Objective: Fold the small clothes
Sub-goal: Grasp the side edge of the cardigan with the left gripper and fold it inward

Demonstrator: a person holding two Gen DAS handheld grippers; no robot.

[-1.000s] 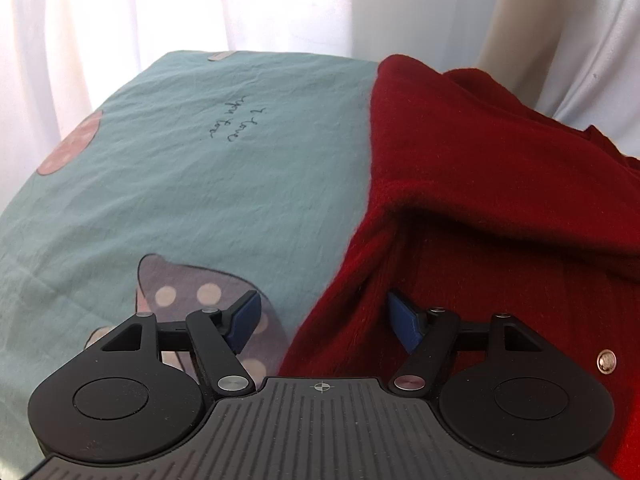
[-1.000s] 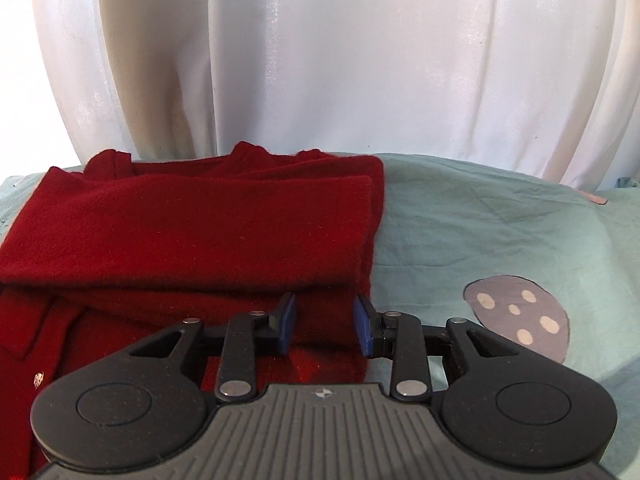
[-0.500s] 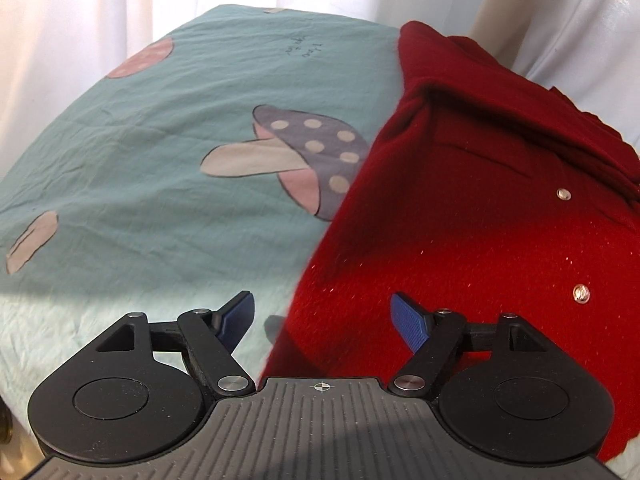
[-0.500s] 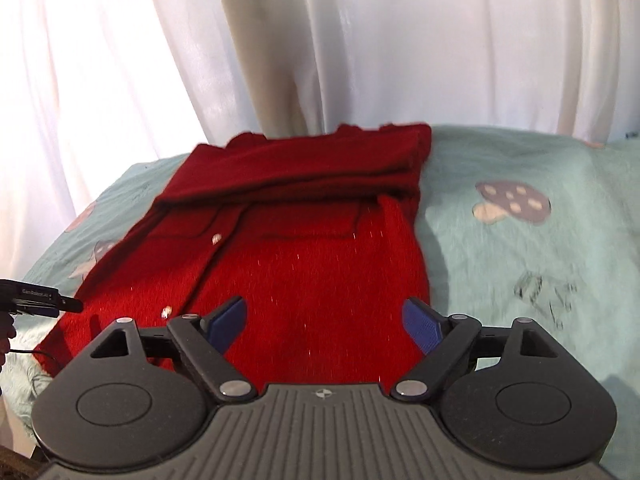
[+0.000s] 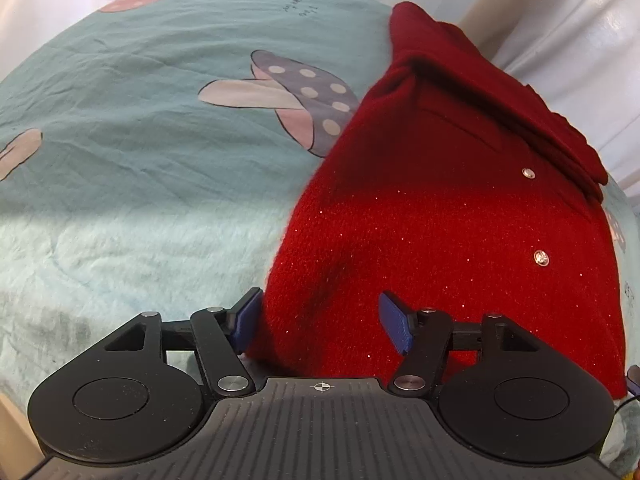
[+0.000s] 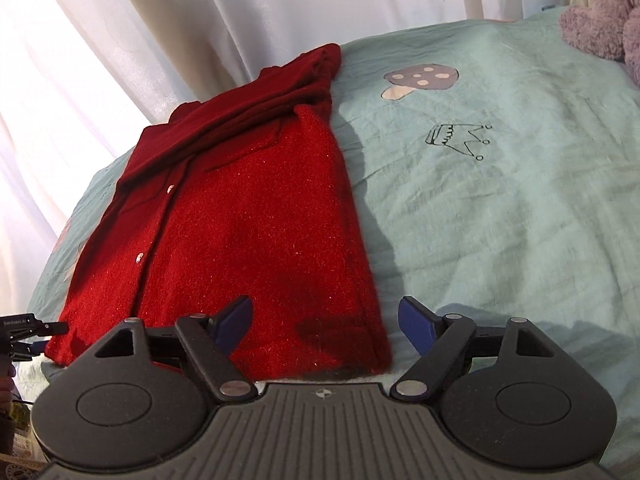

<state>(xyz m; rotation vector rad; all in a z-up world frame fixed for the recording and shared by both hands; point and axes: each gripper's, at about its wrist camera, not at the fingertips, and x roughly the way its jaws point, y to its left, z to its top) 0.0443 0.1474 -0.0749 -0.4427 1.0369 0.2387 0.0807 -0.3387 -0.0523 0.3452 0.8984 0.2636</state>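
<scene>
A red knit cardigan [image 6: 248, 216] with small silver buttons lies flat on the bed, its sleeves folded across the far, collar end. My left gripper [image 5: 322, 322] is at the near left corner of the hem [image 5: 320, 320]. Its jaws are closing, with red knit between the blue pads, which stand well apart. My right gripper [image 6: 325, 327] is over the near right hem corner [image 6: 360, 344]. Its jaws are closing too, and the pads do not press on the cloth. At the far left edge of the right wrist view the left gripper [image 6: 48, 336] shows beside the hem.
The cardigan rests on a teal bedsheet [image 6: 500, 208] printed with mushrooms and a crown. A pale fluffy blanket [image 5: 120, 256] lies at the near edge. White curtains [image 6: 200, 20] hang behind the bed. A grey-purple plush toy [image 6: 600, 4] sits at the far right.
Both grippers drew back from the folded sleeves at the far end to the near hem. The right jaws went from narrow to wide, and the left jaws have narrowed a little.
</scene>
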